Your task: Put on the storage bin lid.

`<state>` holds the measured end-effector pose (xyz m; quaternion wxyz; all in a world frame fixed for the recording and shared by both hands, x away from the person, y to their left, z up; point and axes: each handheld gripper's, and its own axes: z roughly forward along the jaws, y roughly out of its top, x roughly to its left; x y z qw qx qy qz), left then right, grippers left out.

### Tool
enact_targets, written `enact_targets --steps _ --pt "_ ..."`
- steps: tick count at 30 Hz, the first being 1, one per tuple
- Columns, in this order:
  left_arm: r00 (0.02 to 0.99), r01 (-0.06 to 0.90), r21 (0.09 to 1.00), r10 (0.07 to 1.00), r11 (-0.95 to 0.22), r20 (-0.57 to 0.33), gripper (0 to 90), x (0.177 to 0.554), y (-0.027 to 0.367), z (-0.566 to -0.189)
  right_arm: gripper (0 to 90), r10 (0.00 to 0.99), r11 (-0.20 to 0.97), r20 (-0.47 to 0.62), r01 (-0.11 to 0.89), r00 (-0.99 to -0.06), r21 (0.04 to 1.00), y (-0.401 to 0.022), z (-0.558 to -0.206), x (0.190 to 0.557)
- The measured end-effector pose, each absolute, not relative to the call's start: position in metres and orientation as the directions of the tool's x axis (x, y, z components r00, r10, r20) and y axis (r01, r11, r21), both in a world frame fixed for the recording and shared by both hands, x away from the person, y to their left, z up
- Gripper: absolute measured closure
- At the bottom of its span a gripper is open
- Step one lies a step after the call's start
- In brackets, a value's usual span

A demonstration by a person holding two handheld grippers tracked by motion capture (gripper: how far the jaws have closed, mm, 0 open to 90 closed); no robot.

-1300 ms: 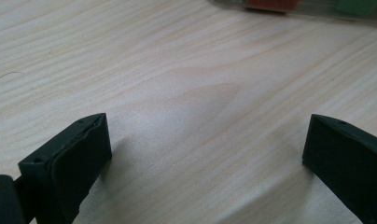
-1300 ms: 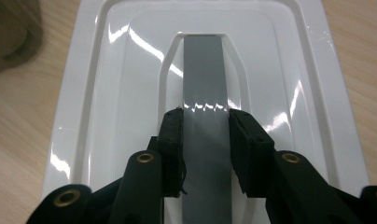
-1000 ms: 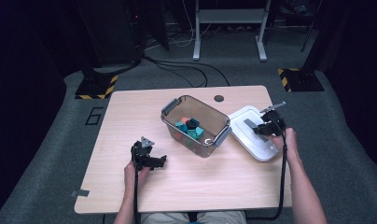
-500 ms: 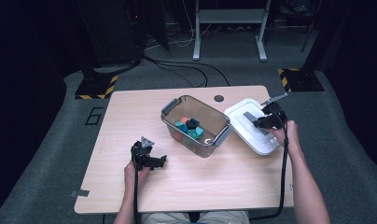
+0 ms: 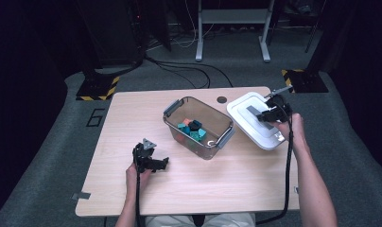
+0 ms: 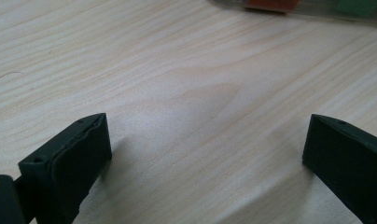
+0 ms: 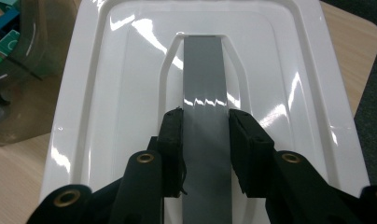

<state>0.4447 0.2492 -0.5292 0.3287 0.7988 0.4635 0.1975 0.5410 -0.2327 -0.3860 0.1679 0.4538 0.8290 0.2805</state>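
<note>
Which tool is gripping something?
The right tool: its jaws are clamped on the grey handle of the white lid. The left tool stands open over bare table.

The high view looks forward and down from above the person's side onto the whole table (image 5: 132,123), from far enough to take in the floor beyond it. The left gripper view sits low and very near the tabletop (image 6: 186,93), looking along its 2 jaws toward the base of the clear bin (image 6: 298,5) at the top edge. The right gripper view looks steeply down, close over the white lid (image 7: 107,93) and its grey handle (image 7: 204,74), with the bin (image 7: 18,70) at its left edge. All 3 views share the bin (image 5: 198,124); the high view and the right gripper view share the lid (image 5: 248,111).
</note>
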Motion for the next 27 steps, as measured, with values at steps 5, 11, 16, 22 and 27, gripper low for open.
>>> enact_targets --steps 5,11,16,22,27 --pt "0.492 0.610 0.709 0.871 -0.354 0.011 1.1 0.445 0.249 -0.529 66.8 0.848 0.426 -0.028 0.650 -0.529 0.630 -0.229 -0.371 0.542" --pt "0.494 0.611 0.708 0.870 -0.355 0.010 1.1 0.445 0.249 -0.529 66.8 0.832 0.444 -0.032 0.630 -0.554 0.637 -0.216 -0.354 0.543" --pt "0.492 0.610 0.709 0.871 -0.354 0.011 1.1 0.445 0.249 -0.529 66.7 0.821 0.451 -0.030 0.615 -0.570 0.646 -0.196 -0.341 0.542" --pt "0.492 0.610 0.709 0.871 -0.353 0.011 1.1 0.445 0.249 -0.529 66.7 0.806 0.464 -0.030 0.600 -0.591 0.652 -0.172 -0.330 0.542" --pt "0.496 0.612 0.704 0.868 -0.359 0.011 1.1 0.445 0.249 -0.529 66.7 0.787 0.472 -0.015 0.587 -0.616 0.657 -0.150 -0.327 0.542"
